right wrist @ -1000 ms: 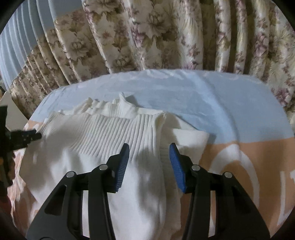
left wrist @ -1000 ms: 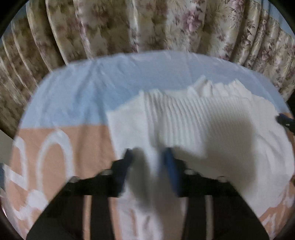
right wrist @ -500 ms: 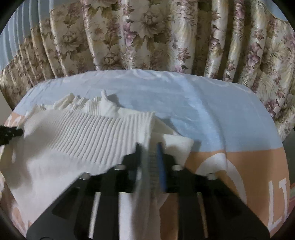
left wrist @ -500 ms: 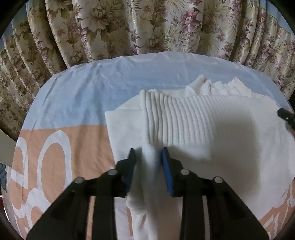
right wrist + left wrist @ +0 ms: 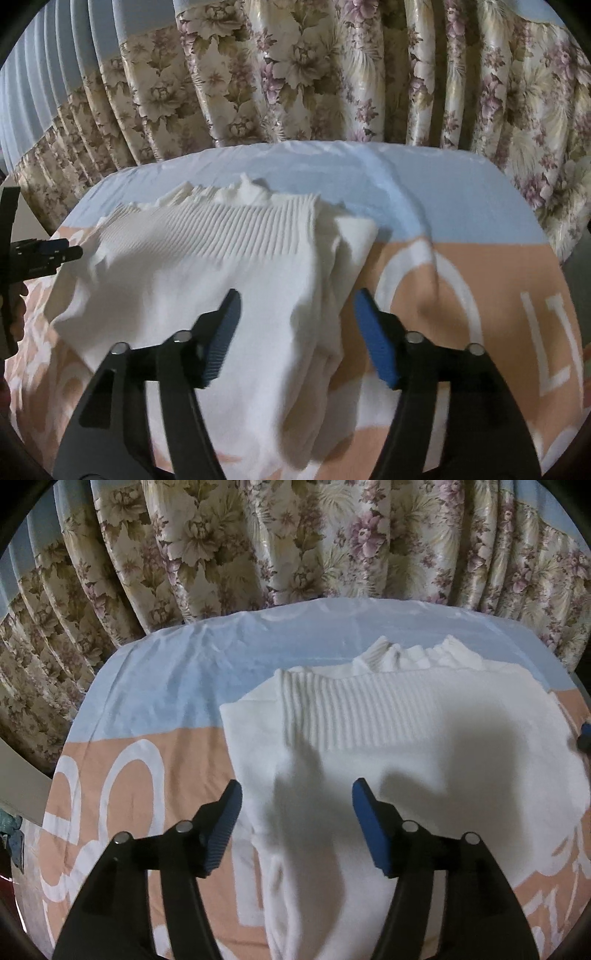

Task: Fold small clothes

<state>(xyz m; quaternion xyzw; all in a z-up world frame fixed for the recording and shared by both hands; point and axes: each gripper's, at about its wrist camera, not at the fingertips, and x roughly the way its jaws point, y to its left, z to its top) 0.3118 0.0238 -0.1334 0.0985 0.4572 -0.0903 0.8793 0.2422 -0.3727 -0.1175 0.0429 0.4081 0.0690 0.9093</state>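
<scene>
The white sweater [image 5: 406, 760] is spread on the bed [image 5: 155, 686], ribbed hem folded far. Both the left hand-held gripper [image 5: 297, 805] and right hand-held gripper [image 5: 295, 314] are held wide apart above it, with nothing gripped.

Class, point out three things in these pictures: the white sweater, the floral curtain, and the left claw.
white sweater [image 5: 424, 775]: left wrist view, on its flat body below the ribbed band.
floral curtain [image 5: 332, 74]: right wrist view, on a middle pleat.
left claw [image 5: 297, 821]: left wrist view, midway between its open blue fingertips.
</scene>
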